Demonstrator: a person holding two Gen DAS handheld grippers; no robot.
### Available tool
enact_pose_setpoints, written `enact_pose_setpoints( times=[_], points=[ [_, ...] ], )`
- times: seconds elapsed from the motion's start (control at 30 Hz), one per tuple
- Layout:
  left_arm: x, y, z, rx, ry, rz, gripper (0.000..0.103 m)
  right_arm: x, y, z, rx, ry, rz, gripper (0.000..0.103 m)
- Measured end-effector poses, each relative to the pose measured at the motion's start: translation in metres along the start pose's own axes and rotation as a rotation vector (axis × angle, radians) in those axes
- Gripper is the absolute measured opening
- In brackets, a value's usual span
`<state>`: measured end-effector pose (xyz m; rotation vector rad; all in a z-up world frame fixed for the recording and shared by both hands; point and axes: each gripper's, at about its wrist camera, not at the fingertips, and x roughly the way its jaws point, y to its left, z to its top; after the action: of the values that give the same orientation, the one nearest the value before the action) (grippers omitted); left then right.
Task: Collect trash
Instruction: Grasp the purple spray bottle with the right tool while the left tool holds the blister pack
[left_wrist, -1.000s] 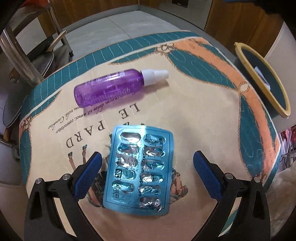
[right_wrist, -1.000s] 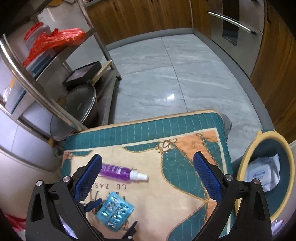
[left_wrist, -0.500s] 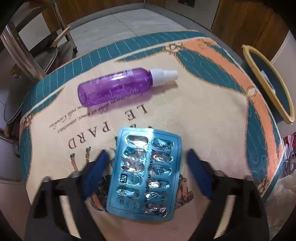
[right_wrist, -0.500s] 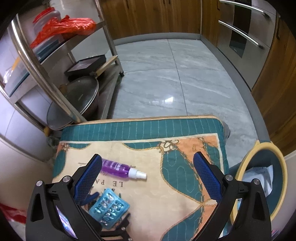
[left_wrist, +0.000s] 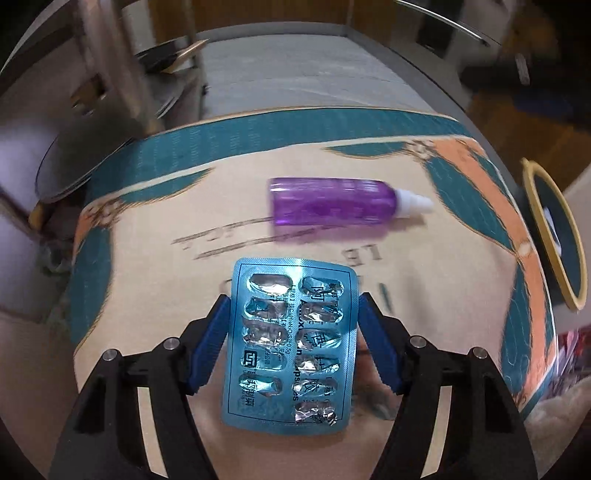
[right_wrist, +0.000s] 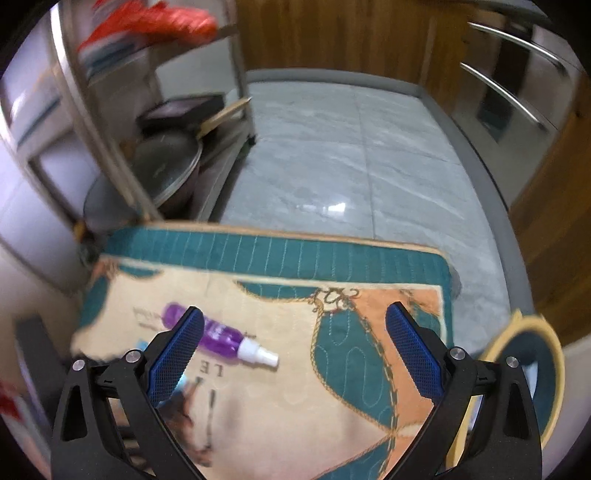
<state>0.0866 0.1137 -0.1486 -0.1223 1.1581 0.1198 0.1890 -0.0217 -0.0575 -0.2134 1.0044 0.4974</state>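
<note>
We find the empty blister pack (left_wrist: 290, 341) between the two blue pads of the left tool (left_wrist: 293, 325). The pads press its long edges, and the pack stands above the patterned cloth (left_wrist: 207, 206), so the left tool has it in its grip at a partly closed width. The pack is light blue, with torn foil pockets in two columns.

Beyond the pack we see the purple spray bottle (left_wrist: 332, 206) lying on its side on the cloth, its white nozzle toward the bin. In the right wrist view the same bottle (right_wrist: 221, 338) lies just behind the left pad of the right tool (right_wrist: 295, 350). We note that nothing sits between the pads of the right tool; its jaws stand wide apart above the cloth (right_wrist: 280, 387).

The cloth covers the counter and carries teal and orange bands with printed lettering. At its right edge we see the round bin (left_wrist: 554, 236) with a yellow rim, standing beside the counter; white packaging lies inside it. The right wrist view shows the same bin (right_wrist: 532, 373) past the right pad.

Behind the counter lies a grey tiled floor (right_wrist: 369, 166). A metal rack (right_wrist: 122, 140) at the left holds a pan with a lid, and a red bag (right_wrist: 155, 22) lies on its upper shelf. Wooden cabinet fronts close the far side.
</note>
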Motion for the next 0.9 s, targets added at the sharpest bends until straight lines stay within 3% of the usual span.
enact_pose_setpoints(
  times=[0.2, 0.37, 0.53, 0.67, 0.8, 0.87, 0.9],
  points=[
    [0.001, 0.026, 0.002, -0.09, 0.01, 0.037, 0.069, 0.043, 0.027, -0.018, -0.173, 0.092, 0.126, 0.096],
    [0.007, 0.053, -0.007, -0.176, 0.047, 0.06, 0.069, 0.062, 0.039, -0.022, -0.198, 0.093, 0.159, 0.095],
    [0.007, 0.058, -0.009, -0.183, 0.036, 0.061, 0.069, 0.074, 0.051, -0.024, -0.269, 0.088, 0.169, 0.093],
    [0.007, 0.056, -0.01, -0.166, 0.031, 0.069, 0.069, 0.084, 0.06, -0.028, -0.323, 0.104, 0.168, 0.07],
    [0.007, 0.056, -0.014, -0.157, 0.03, 0.071, 0.069, 0.088, 0.071, -0.034, -0.4, 0.112, 0.17, 0.061],
    [0.007, 0.057, -0.014, -0.157, 0.03, 0.071, 0.069, 0.09, 0.076, -0.038, -0.421, 0.132, 0.168, 0.043],
    [0.007, 0.056, -0.015, -0.155, 0.03, 0.073, 0.069, 0.09, 0.078, -0.039, -0.44, 0.138, 0.157, 0.039]
  ],
)
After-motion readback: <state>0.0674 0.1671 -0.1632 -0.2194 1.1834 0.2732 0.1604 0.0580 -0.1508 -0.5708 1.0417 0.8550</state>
